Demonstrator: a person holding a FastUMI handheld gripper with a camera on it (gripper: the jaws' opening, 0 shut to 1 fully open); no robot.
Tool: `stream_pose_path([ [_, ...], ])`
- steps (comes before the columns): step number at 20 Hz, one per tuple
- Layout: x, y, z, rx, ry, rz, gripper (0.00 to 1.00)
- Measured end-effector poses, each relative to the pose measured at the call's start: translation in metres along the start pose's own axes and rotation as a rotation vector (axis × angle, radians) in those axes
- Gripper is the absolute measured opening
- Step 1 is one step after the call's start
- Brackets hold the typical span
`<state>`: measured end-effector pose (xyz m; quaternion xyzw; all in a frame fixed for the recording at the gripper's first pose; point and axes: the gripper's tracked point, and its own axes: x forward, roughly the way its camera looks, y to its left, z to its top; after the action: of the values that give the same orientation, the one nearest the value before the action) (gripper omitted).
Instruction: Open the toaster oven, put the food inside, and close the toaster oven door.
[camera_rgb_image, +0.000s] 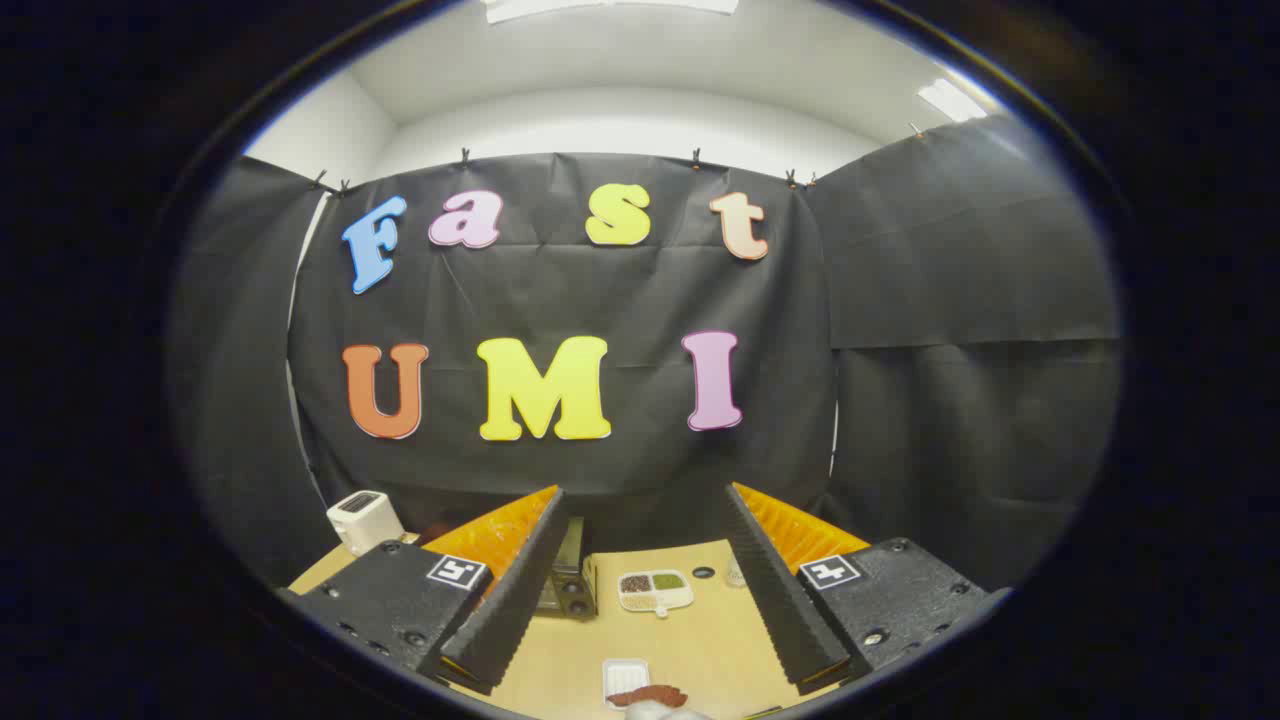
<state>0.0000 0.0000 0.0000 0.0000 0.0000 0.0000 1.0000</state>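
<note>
Wooden tabletop (700, 640): tan, seen between and below the fingers. Nearest item: small white tray (624, 677) with a reddish-brown piece of food (650, 695) at its near end, between the fingers and well apart from both. Farther on: white divided dish (655, 590) holding dark and green contents. Dark toaster oven (568, 575): partly hidden behind the left finger. White toaster (364, 520): at the far left table corner. Gripper (640, 580): held above the table, black ridged fingers (510, 595) spread wide, nothing held. Beyond: black cloth walls, white ceiling with light panels (950, 98).
</note>
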Motion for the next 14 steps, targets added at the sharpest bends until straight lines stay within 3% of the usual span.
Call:
stream_pose_path([
  [14,0.012,0.019,-0.01,-0.02,0.022,0.015,0.99],
])
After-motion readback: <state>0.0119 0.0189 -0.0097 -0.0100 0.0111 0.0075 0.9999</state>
